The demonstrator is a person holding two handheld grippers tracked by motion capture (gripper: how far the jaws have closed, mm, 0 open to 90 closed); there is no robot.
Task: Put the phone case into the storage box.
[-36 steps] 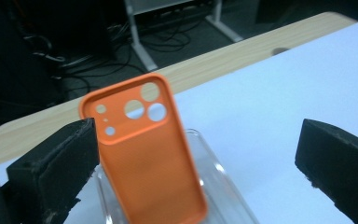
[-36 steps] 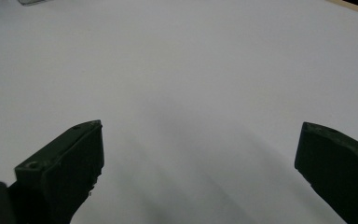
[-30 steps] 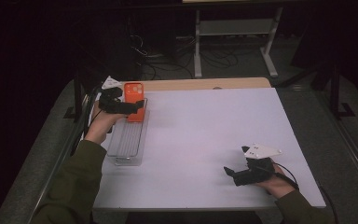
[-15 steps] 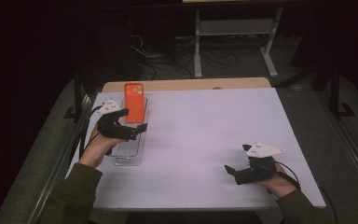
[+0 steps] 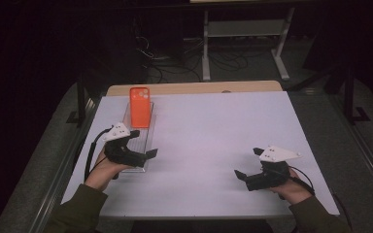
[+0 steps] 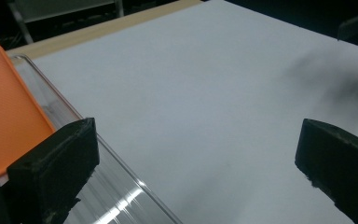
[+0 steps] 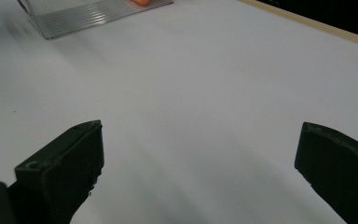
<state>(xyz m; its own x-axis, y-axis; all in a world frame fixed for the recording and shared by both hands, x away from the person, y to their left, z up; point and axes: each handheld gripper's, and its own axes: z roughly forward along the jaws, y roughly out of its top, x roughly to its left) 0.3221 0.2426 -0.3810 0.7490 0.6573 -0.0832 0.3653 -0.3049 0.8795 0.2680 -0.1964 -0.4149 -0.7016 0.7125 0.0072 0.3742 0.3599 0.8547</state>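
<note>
Nearest the person, the right tongs sit low over the bare white bench, jaws wide apart and empty, well away from the clear tray. The left tongs hover at the tray's near end, jaws also spread and holding nothing. Farther along, the orange phone case lies on the tray's far end, apart from both tongs.

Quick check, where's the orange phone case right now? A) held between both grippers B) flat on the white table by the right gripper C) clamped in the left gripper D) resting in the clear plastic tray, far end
D: the orange phone case rests at the far end of the clear plastic tray, while the left gripper is open with nothing between its jaws.
</note>
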